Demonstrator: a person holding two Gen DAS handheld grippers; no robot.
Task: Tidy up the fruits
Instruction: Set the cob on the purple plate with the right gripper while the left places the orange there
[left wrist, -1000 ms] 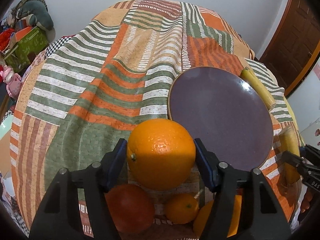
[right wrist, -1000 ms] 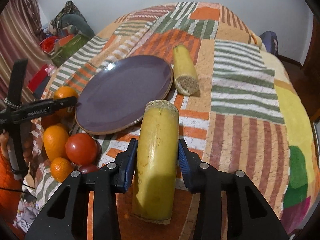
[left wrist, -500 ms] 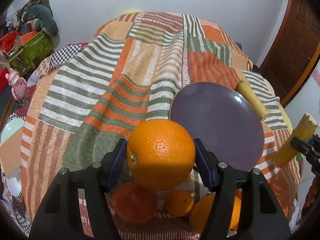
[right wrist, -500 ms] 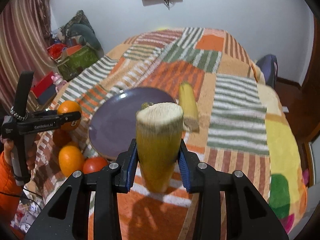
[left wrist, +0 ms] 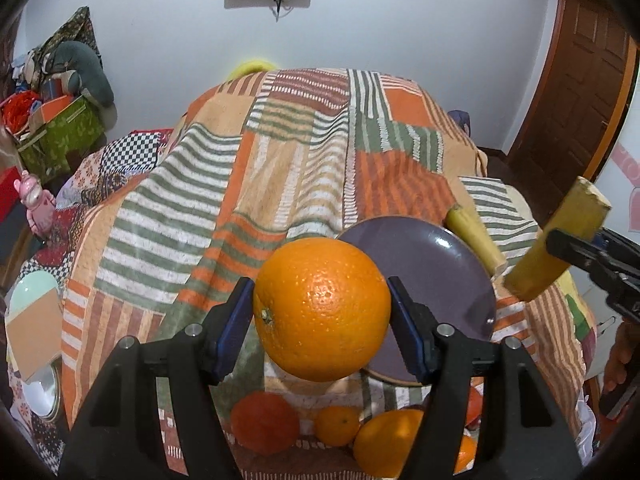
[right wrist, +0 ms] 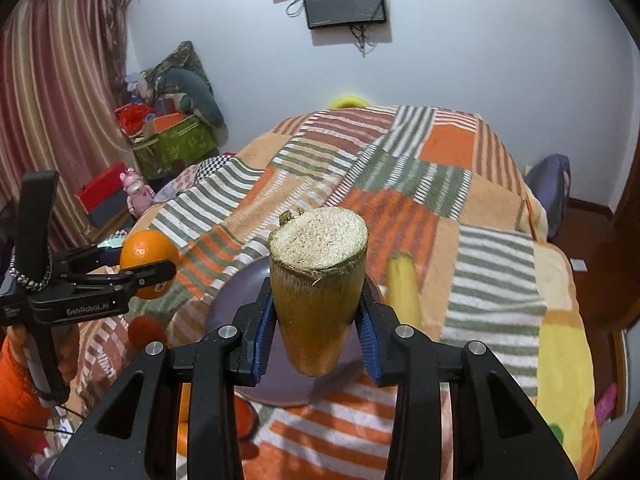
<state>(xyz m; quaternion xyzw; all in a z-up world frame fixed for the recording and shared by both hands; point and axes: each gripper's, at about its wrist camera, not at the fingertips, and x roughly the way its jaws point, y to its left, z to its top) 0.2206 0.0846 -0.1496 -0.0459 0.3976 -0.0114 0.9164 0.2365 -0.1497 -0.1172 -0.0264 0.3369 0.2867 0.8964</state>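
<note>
My left gripper is shut on a big orange and holds it in the air above the near edge of the bed. A purple plate lies on the patchwork blanket just behind and right of it. My right gripper is shut on a yellow cut sugarcane piece, its fibrous end tilted up toward the camera, over the plate. The same piece shows at the right of the left wrist view. A second sugarcane piece rests beside the plate's far right rim.
Below the left gripper lie a red tomato and smaller oranges on the blanket. Boxes and clutter stand left of the bed. A wooden door is at the right. A person's hand in an orange sleeve holds the left gripper.
Both grippers rose from the blanket with their loads; the bed and plate look farther below. The sugarcane piece tipped up from lying flat, its cut end now facing the camera.
</note>
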